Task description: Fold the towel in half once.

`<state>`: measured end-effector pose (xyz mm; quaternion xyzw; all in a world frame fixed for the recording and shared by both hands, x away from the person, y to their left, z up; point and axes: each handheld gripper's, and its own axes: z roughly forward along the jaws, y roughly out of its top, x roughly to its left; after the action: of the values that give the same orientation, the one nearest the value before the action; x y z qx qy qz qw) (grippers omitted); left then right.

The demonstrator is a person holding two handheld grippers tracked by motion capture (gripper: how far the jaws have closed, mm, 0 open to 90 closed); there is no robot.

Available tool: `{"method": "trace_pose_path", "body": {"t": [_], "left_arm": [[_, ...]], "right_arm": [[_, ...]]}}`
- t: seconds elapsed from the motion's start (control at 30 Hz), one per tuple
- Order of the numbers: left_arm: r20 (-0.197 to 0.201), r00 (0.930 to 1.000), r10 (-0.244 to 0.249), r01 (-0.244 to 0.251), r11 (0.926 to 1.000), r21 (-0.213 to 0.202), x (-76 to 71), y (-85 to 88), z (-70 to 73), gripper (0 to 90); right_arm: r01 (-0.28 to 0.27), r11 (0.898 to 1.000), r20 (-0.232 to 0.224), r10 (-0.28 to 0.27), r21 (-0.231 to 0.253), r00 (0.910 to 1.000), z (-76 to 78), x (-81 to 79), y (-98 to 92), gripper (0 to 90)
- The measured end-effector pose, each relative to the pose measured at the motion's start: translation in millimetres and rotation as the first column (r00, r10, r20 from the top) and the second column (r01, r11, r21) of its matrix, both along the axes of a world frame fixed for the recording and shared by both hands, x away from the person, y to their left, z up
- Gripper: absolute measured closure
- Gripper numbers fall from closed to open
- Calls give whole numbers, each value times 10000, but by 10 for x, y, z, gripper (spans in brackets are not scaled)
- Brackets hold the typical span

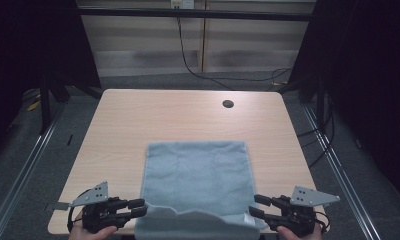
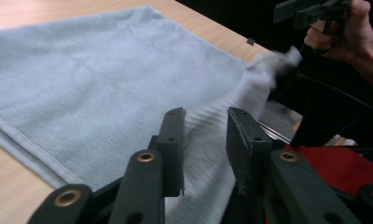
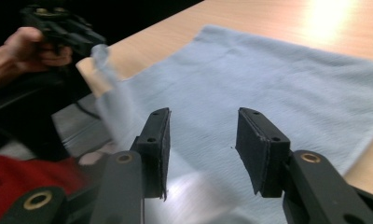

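Observation:
A light blue towel lies spread flat on the wooden table, its near edge rumpled and hanging over the table's front edge. My left gripper is at the towel's near left corner. In the left gripper view the left gripper has its jaws apart, with a blurred fold of towel running between them. My right gripper is at the near right corner. Its own view shows the right gripper open wide above the towel, with no cloth pinched.
A round hole is in the table's far right part. Black cables trail across the floor behind the table. Metal rails run along both sides. Red fabric shows below the table's near edge.

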<state>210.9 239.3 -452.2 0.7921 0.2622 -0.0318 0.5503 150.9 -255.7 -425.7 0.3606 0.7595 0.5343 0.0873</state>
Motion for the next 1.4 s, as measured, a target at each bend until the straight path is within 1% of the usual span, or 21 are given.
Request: {"method": "trace_pose_path", "body": {"t": [0.1,0.17,0.27,0.4,0.47,0.53,0.57,0.6,0.63,0.67,0.73,0.83,0.9,0.93,0.97,1.03,1.07,1.13,1.17,1.23,1.4], "left_arm": [[-33,9998,184,-184,9998,-36,110,-25,-27,627],[-12,9996,284,-284,9996,-30,189,-52,-14,606],[-49,9992,387,-385,9987,327,332,-124,-36,606],[-125,9968,787,-770,9918,1018,538,-212,-127,606],[-213,9964,826,-796,9901,1154,655,-222,-162,611],[-412,9929,1118,-1049,9842,1424,770,-236,-220,611],[-202,9908,1334,-1287,9794,1554,815,-250,-251,610],[-206,9901,1385,-1329,9759,1728,877,-263,-279,609],[-283,9900,1380,-1300,9723,1943,953,-268,-298,598],[-415,9862,1603,-1487,9676,2040,1012,-278,-303,579],[-480,9834,1751,-1623,9663,1995,1120,-298,-300,570],[-267,9825,1846,-1744,9601,2185,1254,-354,-310,572],[-310,9805,1940,-1809,9531,2426,1346,-382,-369,581],[-343,9777,2072,-1932,9513,2401,1381,-400,-414,582],[-338,9780,2060,-1908,9478,2553,1417,-410,-454,587],[-423,9787,2011,-1825,9453,2702,1467,-439,-526,587],[-366,9786,2027,-1865,9474,2602,1473,-442,-537,604],[-219,9799,1985,-1853,9444,2716,1450,-445,-539,615],[-185,9803,1964,-1842,9450,2702,1437,-440,-545,613],[-114,9827,1847,-1754,9491,2617,1393,-422,-559,615],[-315,9850,1697,-1559,9531,2595,1230,-370,-551,652]], "right_arm": [[-11,9999,-82,12,105,10000,-31,145,26,559],[-35,9999,-163,33,-133,9999,-77,268,61,561],[-106,9994,-271,97,-316,9996,-135,453,109,564],[-30,9972,-330,5,-747,9995,-185,689,156,565],[-5,9963,-441,-33,-858,9990,-218,811,159,571],[54,9939,-527,-113,-1101,9985,-261,932,166,571],[20,9930,-683,-102,-1178,9976,-285,990,178,567],[-43,9914,-857,-70,-1307,9963,-315,1051,193,562],[-56,9901,-1030,-90,-1402,9946,-347,1108,209,558],[-87,9895,-1141,-79,-1443,9934,-377,1164,226,558],[-63,9871,-1236,-137,-1601,9922,-428,1282,263,557],[27,9859,-1359,-258,-1672,9904,-489,1464,318,556],[134,9821,-1415,-405,-1880,9891,-532,1585,355,555],[223,9824,-1447,-498,-1854,9882,-557,1644,369,555],[287,9819,-1500,-574,-1870,9870,-581,1692,386,551],[345,9803,-1688,-681,-1945,9833,-641,1775,417,541],[384,9777,-1860,-778,-2067,9795,-672,1801,433,540],[305,9739,-2083,-786,-2249,9749,-732,1808,457,540],[300,9713,-2062,-802,-2360,9752,-762,1782,465,540],[288,9735,-2123,-783,-2270,9741,-767,1738,455,543],[180,9653,-1984,-718,-2606,9775,-752,1571,505,543]]}}
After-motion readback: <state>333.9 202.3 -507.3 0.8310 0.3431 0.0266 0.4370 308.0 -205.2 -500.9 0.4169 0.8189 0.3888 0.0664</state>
